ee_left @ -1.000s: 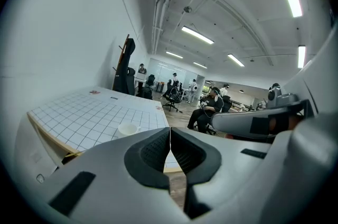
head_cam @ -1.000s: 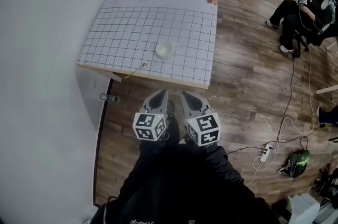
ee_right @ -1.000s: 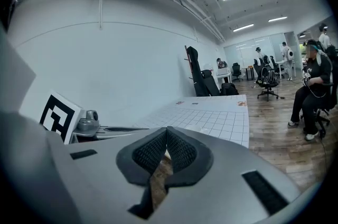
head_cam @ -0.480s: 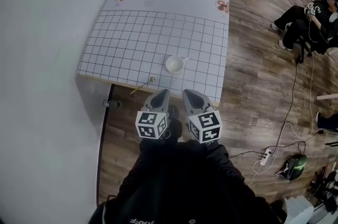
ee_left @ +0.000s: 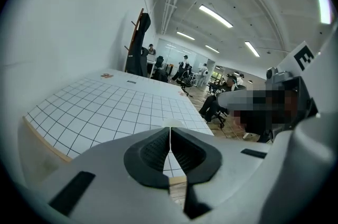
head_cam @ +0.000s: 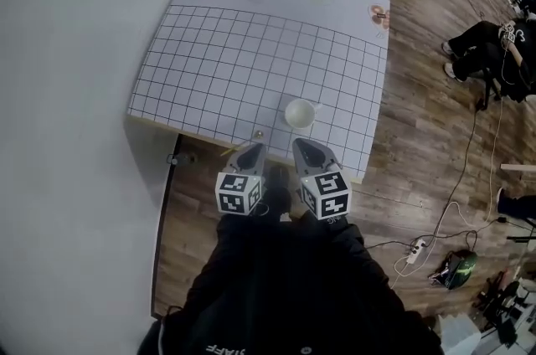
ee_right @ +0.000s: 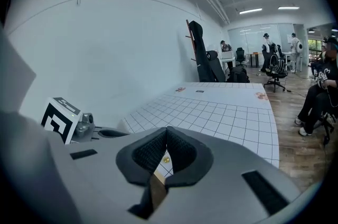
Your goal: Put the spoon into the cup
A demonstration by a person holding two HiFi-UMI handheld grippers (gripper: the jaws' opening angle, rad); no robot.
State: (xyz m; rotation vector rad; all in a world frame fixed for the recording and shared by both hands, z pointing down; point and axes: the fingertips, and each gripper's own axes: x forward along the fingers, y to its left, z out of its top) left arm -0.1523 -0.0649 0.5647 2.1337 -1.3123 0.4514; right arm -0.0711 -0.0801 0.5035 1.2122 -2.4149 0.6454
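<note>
With both grippers closed and empty, the spoon (head_cam: 259, 133) lies just left of the cup (head_cam: 300, 114), its handle angled away from the cup toward the near table (head_cam: 209, 60) edge, closer to the left gripper (head_cam: 255, 151) than to the right gripper (head_cam: 300, 146).

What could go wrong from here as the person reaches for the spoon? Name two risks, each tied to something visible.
1. The spoon lies at the near edge of the table, and its handle seems to poke past that edge. A nudge could drop it to the floor.
2. The left gripper and right gripper are both shut and empty. Unless one opens first, it may shove the spoon or knock the cup close by.
</note>
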